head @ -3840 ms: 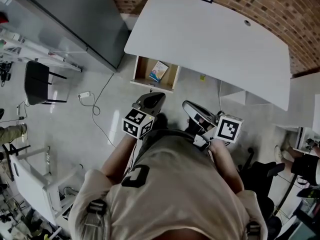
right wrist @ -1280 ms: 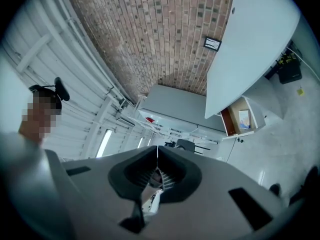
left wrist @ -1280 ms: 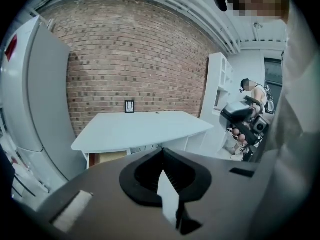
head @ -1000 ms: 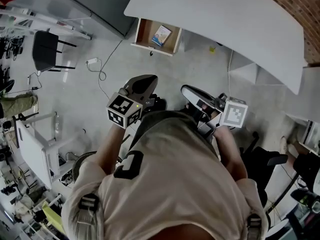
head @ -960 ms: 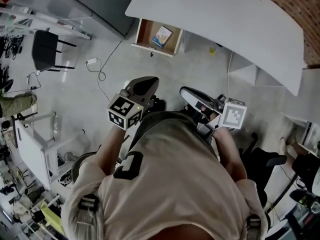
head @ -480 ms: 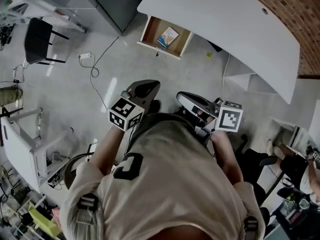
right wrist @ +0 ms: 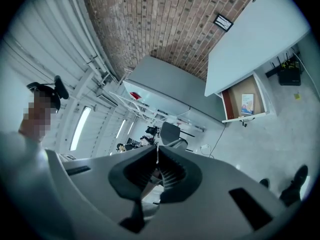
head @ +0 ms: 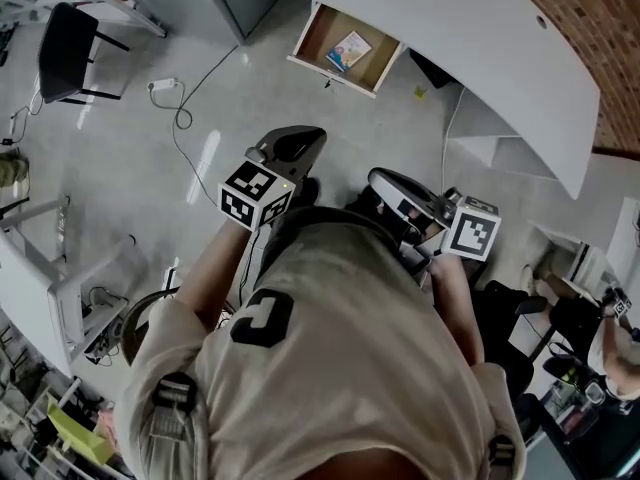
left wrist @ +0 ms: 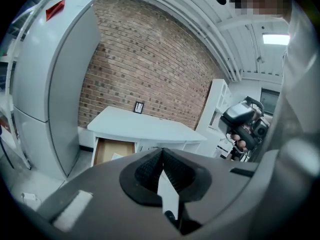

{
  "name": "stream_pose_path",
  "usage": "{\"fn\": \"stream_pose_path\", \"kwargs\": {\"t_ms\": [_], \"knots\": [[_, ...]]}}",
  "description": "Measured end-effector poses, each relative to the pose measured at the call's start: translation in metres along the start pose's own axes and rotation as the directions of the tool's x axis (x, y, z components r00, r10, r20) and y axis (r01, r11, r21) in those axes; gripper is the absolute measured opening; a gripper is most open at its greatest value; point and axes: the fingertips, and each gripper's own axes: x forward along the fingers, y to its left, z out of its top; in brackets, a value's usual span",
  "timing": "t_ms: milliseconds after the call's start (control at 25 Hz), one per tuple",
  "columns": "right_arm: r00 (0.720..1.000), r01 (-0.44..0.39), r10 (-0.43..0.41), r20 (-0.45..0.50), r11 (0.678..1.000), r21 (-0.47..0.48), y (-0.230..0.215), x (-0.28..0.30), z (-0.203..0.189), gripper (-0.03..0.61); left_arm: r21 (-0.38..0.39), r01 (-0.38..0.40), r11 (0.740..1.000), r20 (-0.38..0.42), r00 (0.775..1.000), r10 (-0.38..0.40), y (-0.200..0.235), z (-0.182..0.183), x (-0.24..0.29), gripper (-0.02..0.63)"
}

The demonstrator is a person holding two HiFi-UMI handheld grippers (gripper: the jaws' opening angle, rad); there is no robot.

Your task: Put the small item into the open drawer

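A white desk stands against a brick wall, with a wooden drawer pulled open under its left end. In the drawer lies a small printed booklet. The right gripper view also shows the drawer and the booklet. My left gripper is shut and empty, held near the person's chest and well short of the drawer. My right gripper is beside it, its jaws meeting at the tips with nothing seen between them.
A tall grey cabinet stands left of the desk. On the floor are a black chair, a power strip with its cable and a white cart. White shelving sits under the desk's right end.
The head view has swung, so the desk and drawer now sit higher and further right in the picture. Both grippers stay shut near the person's body, shifted slightly.
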Motion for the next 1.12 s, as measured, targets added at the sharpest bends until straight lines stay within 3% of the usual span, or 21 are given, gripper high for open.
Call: {"fn": "stream_pose_path", "kwargs": {"t_ms": [240, 520, 800, 1120], "knots": [[0.999, -0.017, 0.016, 0.030, 0.999, 0.041, 0.012, 0.014, -0.020, 0.006, 0.001, 0.008, 1.000, -0.012, 1.000, -0.008, 0.004, -0.017, -0.026, 0.005], [0.998, 0.028, -0.031, 0.051, 0.998, 0.048, 0.016, 0.013, -0.043, 0.006, 0.007, 0.063, 0.998, -0.048, 0.997, -0.063, -0.007, -0.032, -0.043, 0.005], [0.992, -0.013, 0.002, 0.127, 0.996, 0.088, 0.024, -0.005, -0.046, 0.006, 0.056, 0.068, 0.996, -0.038, 0.997, -0.066, -0.022, -0.021, -0.048, 0.005], [0.991, -0.030, 0.024, 0.133, 0.999, 0.044, 0.028, -0.044, -0.046, 0.006, 0.084, 0.045, 0.995, -0.023, 0.999, -0.043, -0.055, -0.013, -0.038, 0.005]]}}
